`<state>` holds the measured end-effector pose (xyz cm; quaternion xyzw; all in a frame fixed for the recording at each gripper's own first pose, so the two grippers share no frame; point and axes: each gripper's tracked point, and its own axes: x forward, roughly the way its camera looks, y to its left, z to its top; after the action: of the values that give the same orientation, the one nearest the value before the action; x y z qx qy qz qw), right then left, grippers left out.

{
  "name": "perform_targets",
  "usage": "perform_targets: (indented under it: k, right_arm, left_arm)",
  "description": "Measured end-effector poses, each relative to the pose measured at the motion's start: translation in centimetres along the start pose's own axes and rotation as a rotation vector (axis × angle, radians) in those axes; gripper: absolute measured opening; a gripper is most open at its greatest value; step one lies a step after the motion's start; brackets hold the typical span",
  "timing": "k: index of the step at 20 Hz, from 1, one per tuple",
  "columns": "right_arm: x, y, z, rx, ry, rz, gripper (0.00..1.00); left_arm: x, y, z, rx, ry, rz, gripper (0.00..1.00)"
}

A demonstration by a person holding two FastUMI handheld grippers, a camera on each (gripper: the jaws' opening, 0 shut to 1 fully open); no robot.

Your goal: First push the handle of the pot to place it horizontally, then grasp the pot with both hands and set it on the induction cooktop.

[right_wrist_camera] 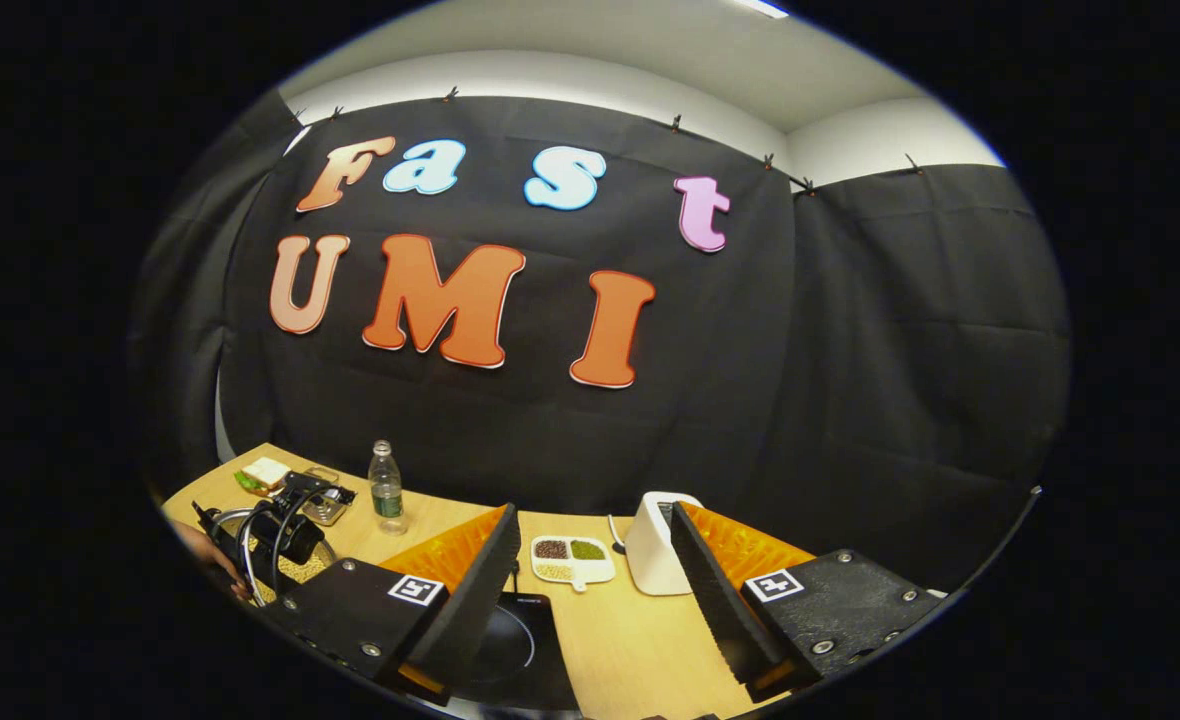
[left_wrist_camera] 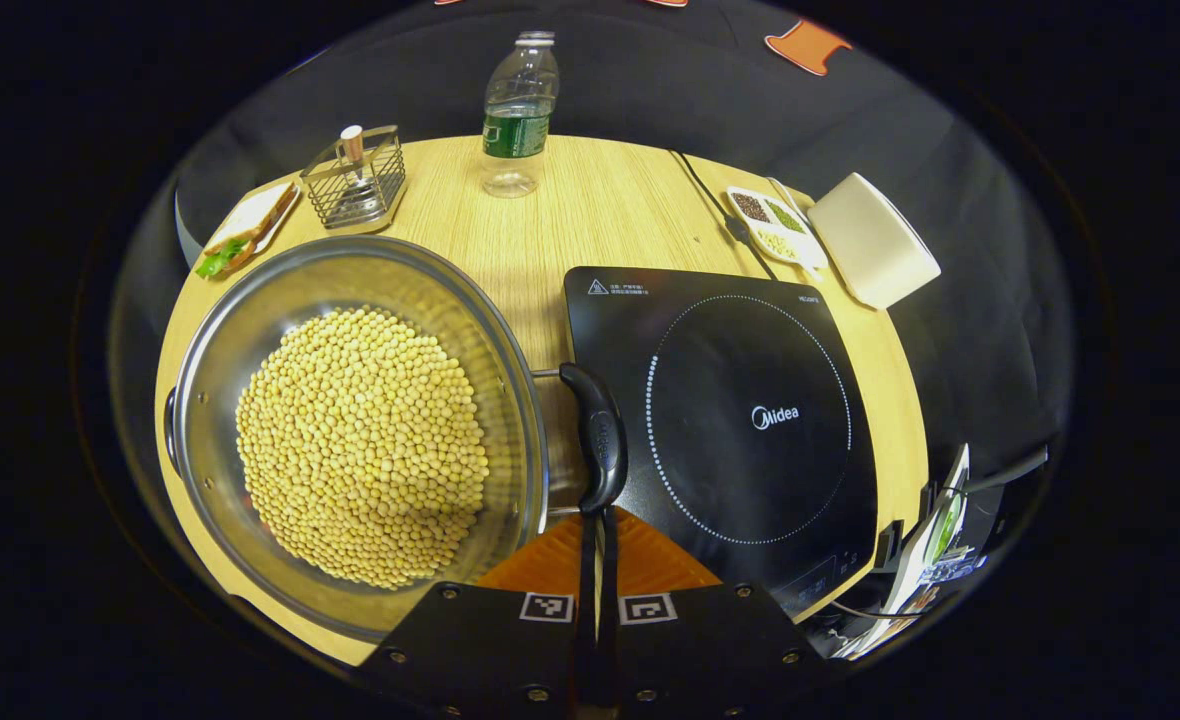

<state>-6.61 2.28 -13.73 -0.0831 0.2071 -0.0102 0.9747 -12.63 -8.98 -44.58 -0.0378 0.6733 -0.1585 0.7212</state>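
A steel pot [left_wrist_camera: 250, 330] full of yellow soybeans [left_wrist_camera: 360, 445] stands on the left of the wooden table. Its black side handle [left_wrist_camera: 598, 435] lies between the pot's rim and the black induction cooktop [left_wrist_camera: 750, 420], which sits to the right. My left gripper [left_wrist_camera: 597, 518] is shut, its fingers pressed together with nothing between them, and the tips sit right at the handle's near end. In the right gripper view, my right gripper [right_wrist_camera: 592, 512] hangs open above the table's right side, over the cooktop [right_wrist_camera: 510, 640]. Farther left a hand holds the left gripper [right_wrist_camera: 270, 540] over the pot.
At the back of the table stand a plastic bottle [left_wrist_camera: 518, 110], a wire holder [left_wrist_camera: 358, 180] and a sandwich on a plate [left_wrist_camera: 245, 235]. A small dish of spices [left_wrist_camera: 775, 225] and a white box [left_wrist_camera: 875, 240] lie behind the cooktop, with its cord [left_wrist_camera: 710, 195].
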Motion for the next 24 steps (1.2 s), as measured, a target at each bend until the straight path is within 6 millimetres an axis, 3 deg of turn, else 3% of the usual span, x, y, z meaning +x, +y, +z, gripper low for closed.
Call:
perform_targets:
  k: [6, 9, 14, 17, 20, 21, 23, 24]
  right_arm:
    - [1.9, 7.2, -4.5, -0.002, 0.184, 0.158, 0.94]
    - [2.2, 11.9, -6.8, -0.009, 0.276, 0.261, 0.94]
    - [2.2, 19.0, -10.0, -0.035, 0.407, 0.396, 0.94]
    - [2.2, 23.0, -11.7, -0.054, 0.485, 0.462, 0.94]
    - [1.8, 25.1, -13.5, -0.080, 0.552, 0.486, 0.94]
    - [2.0, 25.6, -14.0, -0.092, 0.570, 0.485, 0.94]
    - [1.9, 26.6, -15.3, -0.104, 0.611, 0.482, 0.93]
    - [2.0, 27.2, -16.1, -0.107, 0.632, 0.478, 0.94]
  left_arm:
    - [-4.7, 3.2, 0.0, -0.043, -0.103, -0.021, 0.02]
    - [-7.3, 7.4, 0.0, -0.081, -0.155, 0.038, 0.02]
    - [-11.1, 16.9, 0.4, -0.097, -0.226, 0.226, 0.02]
    - [-12.3, 20.3, 0.5, -0.080, -0.245, 0.288, 0.02]
    - [-12.7, 22.6, 0.6, -0.076, -0.257, 0.301, 0.02]
    - [-12.8, 23.3, 0.7, -0.075, -0.265, 0.309, 0.08]
    - [-12.9, 24.7, 0.9, -0.073, -0.276, 0.322, 0.47]
    - [-13.0, 25.4, 0.8, -0.066, -0.263, 0.325, 0.53]
